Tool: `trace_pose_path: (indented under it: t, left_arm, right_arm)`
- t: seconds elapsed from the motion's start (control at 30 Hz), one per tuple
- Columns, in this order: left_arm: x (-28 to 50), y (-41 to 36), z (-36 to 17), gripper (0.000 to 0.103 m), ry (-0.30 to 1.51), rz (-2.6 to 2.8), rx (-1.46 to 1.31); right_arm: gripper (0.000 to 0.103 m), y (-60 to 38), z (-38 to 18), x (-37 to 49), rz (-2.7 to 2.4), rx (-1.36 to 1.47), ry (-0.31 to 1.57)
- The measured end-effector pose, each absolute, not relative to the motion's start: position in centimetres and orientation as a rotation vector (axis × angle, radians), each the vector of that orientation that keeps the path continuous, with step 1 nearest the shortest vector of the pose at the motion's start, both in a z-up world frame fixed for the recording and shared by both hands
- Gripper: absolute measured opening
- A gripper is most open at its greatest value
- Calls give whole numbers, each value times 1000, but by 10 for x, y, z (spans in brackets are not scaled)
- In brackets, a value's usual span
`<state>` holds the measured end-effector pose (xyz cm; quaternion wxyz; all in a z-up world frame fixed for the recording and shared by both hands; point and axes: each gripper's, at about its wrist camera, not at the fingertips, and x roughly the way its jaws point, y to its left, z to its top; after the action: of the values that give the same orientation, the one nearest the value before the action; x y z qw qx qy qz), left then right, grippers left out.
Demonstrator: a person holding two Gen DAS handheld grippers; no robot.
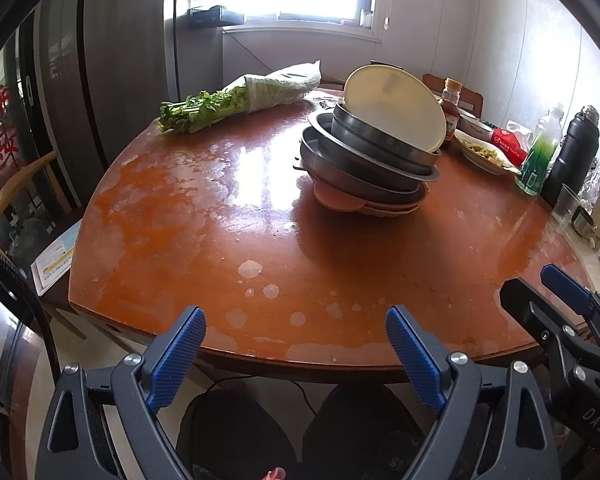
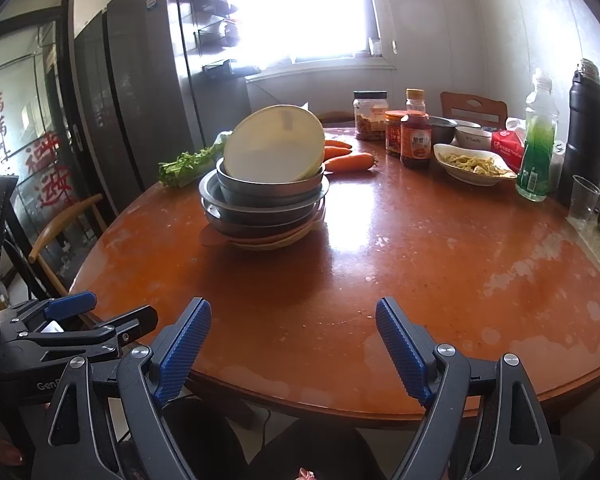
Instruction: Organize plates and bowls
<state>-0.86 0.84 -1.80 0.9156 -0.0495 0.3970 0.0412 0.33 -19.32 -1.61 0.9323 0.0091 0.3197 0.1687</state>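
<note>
1. Left wrist view: the left claw [image 1: 296, 356] hangs just off the near edge of the round reddish desk [image 1: 180, 220], its blue pads spread wide with nothing between them.
2. The stack of dishes [image 1: 370, 168] stands on the far half of the desk, well apart from the claw: flat pink and tan plates at the bottom, several metal bowls [image 1: 360, 152] nested crookedly above them, and a cream plate [image 1: 396, 106] leaning tilted inside the top bowl.
3. A wrapped bundle of greens [image 1: 236, 102] lies to the far left of the stack; a dark flask [image 1: 576, 152] and a green bottle [image 1: 540, 160] stand at the right rim.
4. The right claw [image 1: 556, 292] shows at the lower right edge, only partly in frame.
5. Right wrist view: the right claw [image 2: 294, 348] is also spread open and empty, held over the near rim of the desk [image 2: 420, 248].
6. The stack [image 2: 266, 200] sits left of centre, the cream plate [image 2: 274, 146] tilted on top.
7. Carrots [image 2: 348, 160] lie just behind it; jars and a sauce bottle [image 2: 416, 136] stand further right, beside a white dish [image 2: 474, 166] of what may be sliced food.
8. The left claw [image 2: 100, 312] shows at the lower left.
</note>
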Motion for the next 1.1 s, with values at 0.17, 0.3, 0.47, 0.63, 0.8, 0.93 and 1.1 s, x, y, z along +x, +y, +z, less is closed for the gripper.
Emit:
trace_pose_path:
  t: [0.17,0.3,0.47,0.63,0.8,0.93,1.1]
  left_arm:
    - [-9,8,-18,92,814,85,-103]
    - [-9,8,-19,92,814,92,-102]
    - [-10,9,-20,92,817,95,-108]
    - [-10,9,-20,92,816,93,-109]
    - [-11,9,-20,92,818,94,-106]
    - [-11,9,-20,92,819,91,-108]
    - [-11,9,-21,92,821,92,-108]
  right_arm:
    - [85,-193,-16,3,344,18,657]
    - [85,-193,-16,2,343,20,655]
    - [85,-193,-16,2,343,21,658]
    - [85,-194,-17,2,341,24,660]
    - [85,-194,-17,2,339,24,661]
    - [85,-195,-17,1,339,29,663]
    - [85,-196,-17,2,338,30,659]
